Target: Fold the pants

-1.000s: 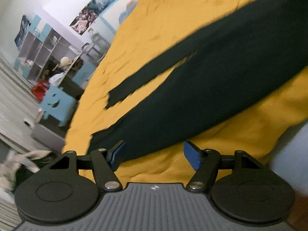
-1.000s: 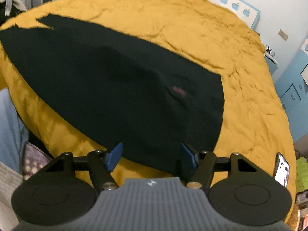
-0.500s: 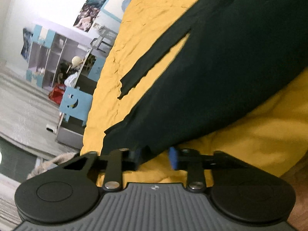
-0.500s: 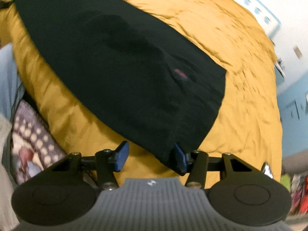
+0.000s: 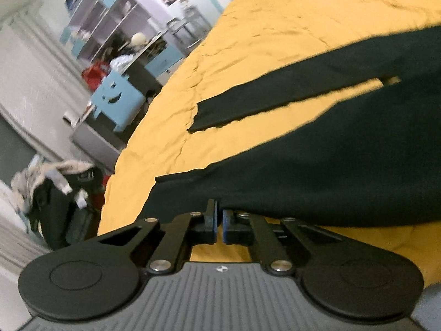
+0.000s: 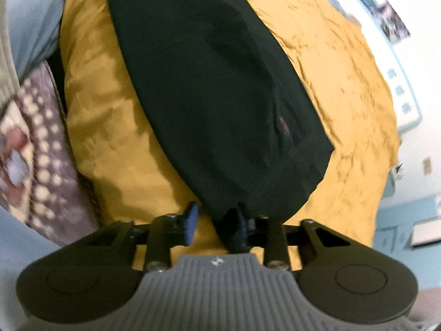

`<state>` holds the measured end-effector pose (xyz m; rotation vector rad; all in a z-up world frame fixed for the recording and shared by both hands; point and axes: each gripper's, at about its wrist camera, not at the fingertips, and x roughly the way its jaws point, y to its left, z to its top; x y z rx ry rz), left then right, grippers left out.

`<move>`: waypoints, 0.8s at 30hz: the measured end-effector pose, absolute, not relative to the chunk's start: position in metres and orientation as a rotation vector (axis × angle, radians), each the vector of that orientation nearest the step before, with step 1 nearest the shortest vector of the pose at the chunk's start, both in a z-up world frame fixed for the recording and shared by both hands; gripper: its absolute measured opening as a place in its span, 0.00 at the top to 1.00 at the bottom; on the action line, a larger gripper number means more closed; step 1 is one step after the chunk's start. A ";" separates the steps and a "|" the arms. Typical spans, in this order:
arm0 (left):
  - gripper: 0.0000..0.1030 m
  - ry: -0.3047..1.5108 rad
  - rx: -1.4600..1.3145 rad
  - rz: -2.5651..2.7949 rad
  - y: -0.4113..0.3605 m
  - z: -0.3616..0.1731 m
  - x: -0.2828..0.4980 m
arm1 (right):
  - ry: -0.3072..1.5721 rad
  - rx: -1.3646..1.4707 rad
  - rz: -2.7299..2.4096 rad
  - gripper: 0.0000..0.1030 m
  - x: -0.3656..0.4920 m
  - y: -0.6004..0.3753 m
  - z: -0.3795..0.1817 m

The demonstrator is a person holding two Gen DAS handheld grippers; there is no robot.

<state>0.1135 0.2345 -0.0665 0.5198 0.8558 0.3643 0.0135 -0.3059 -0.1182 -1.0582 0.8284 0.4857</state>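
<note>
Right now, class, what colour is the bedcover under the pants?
Mustard yellow, plain and wrinkled; the bedcover shows best in the left wrist view.

Black pants (image 5: 317,171) matt soft cloth; yellow bedspread (image 5: 248,55) under them crinkled, faint-sheen fabric; left gripper (image 5: 219,224) matt black plastic, blue pads.

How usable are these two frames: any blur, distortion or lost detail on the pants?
Left wrist view: strong fisheye bending, slight smear along the pants edges, shelves soft. Right wrist view: heavier motion blur, bedspread creases smeared, the pants nearly featureless black, and the room edges washed out.
</note>
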 end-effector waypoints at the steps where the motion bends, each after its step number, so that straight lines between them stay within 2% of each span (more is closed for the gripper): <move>1: 0.98 0.856 0.501 0.373 0.235 -0.063 0.115 | 0.811 -1.076 0.491 0.97 0.013 -0.306 -0.119; 2: 0.98 0.855 0.482 0.380 0.235 -0.059 0.116 | 0.797 -1.075 0.499 1.00 0.013 -0.307 -0.117; 7: 0.99 0.828 0.423 0.419 0.232 -0.034 0.125 | 0.727 -0.995 0.471 1.00 0.027 -0.321 -0.085; 14: 0.99 0.792 0.418 0.488 0.225 -0.004 0.166 | 0.680 -0.815 0.415 1.00 0.092 -0.341 -0.037; 24: 0.99 0.812 0.371 0.542 0.223 0.005 0.257 | 0.711 -0.649 0.327 1.00 0.217 -0.345 -0.041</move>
